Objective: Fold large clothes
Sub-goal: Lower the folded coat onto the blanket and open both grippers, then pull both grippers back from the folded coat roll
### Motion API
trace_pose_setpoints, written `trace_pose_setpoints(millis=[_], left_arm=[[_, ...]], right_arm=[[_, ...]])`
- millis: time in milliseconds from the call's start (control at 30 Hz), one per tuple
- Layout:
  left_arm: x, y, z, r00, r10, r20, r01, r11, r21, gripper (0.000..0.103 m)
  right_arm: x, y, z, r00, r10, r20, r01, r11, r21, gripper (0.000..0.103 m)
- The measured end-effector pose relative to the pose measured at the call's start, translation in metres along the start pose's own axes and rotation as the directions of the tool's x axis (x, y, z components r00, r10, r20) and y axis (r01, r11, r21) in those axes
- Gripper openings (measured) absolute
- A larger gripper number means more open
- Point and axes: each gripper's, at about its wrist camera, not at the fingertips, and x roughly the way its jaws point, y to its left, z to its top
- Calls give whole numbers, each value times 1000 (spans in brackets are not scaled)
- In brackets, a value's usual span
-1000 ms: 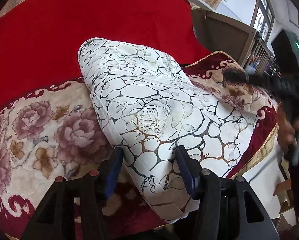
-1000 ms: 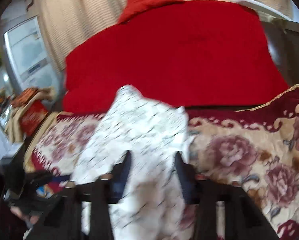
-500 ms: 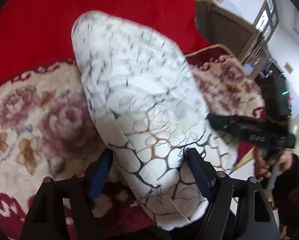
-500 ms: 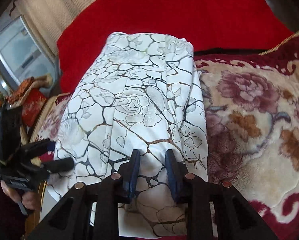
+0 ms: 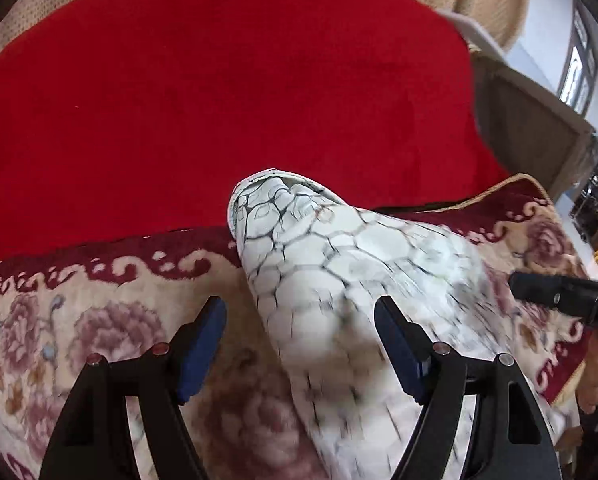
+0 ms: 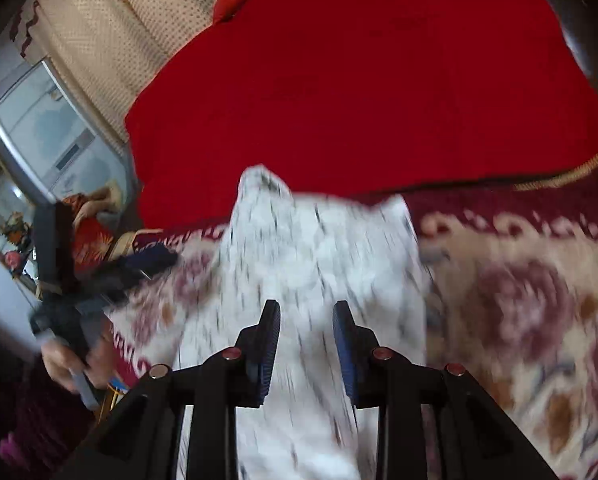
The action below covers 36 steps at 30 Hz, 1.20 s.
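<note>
- The white garment [image 5: 339, 248] with the dark crackle print lay as a long, already narrowed bundle on the floral blanket [image 5: 99, 320]. Its far end reached the edge of the red cover [image 5: 219, 100] behind.
- My left tool [image 5: 301, 308] stood with its jaws wide apart. They had just been opening, and the near part of the garment passed between them, but neither pad pressed on it. I judge that I let go there because this side of the fold was finished and the cloth could rest by its own weight.
- My right tool [image 6: 306, 312] had its jaws close together, and the cloth filled the narrow gap between them. The view was blurred, but I read it as clamped on a fold of the garment. I believe I kept this grip so that the layers did not slide apart while the other side was free.
- Both tools pointed down at a slant toward the near end of the bundle, because there the loose edges come together.
- The soft blanket below would not let the cloth slide easily, so I think the next fold needs a lift and not a drag.
- The fold seemed partly done; at least one more turn along the length was probably left.
</note>
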Motion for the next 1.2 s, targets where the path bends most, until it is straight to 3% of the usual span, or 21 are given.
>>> trace_pose_setpoints(millis=[100, 167, 267, 333, 467, 533, 633, 833, 900, 1000, 1200], left_arm=[[35, -7, 4, 995, 80, -53, -77, 996, 41, 77], [61, -10, 0, 990, 100, -100, -94, 994, 62, 78], [83, -12, -8, 987, 113, -118, -107, 993, 52, 79], [83, -10, -8, 989, 86, -122, -85, 996, 10, 79], [48, -14, -13, 992, 82, -92, -80, 996, 26, 77], [20, -20, -23, 996, 77, -49, -75, 997, 34, 77], [-31, -36, -51, 984, 173, 48, -177, 981, 82, 77], [-83, -59, -116, 963, 243, 114, -255, 962, 102, 80], [-90, -68, -136, 958, 260, 119, -274, 955, 118, 81], [-86, -81, -148, 960, 260, 100, -272, 953, 132, 81], [-73, -88, -160, 942, 313, 123, -328, 936, 126, 81]], right_arm=[[34, 2, 33, 1000, -14, -4, 15, 1000, 16, 31], [68, -7, 46, 997, -65, -37, 66, 996, 52, 31], [119, -30, 38, 981, -138, -133, 151, 984, 96, 31], [133, -41, 27, 984, -134, -121, 146, 984, 103, 31], [102, -48, 24, 995, -69, -70, 80, 982, 172, 31], [75, -39, 21, 998, -57, -37, 62, 986, 153, 31], [28, -7, -3, 999, -31, -7, 31, 998, 58, 31], [-44, 36, -76, 998, -59, -15, 58, 996, -65, 31], [-49, 43, -101, 997, -63, -34, 60, 995, -80, 31], [-36, 44, -134, 988, -133, -76, 125, 987, -99, 31], [-15, 33, -157, 987, -154, -43, 152, 987, -47, 32]])
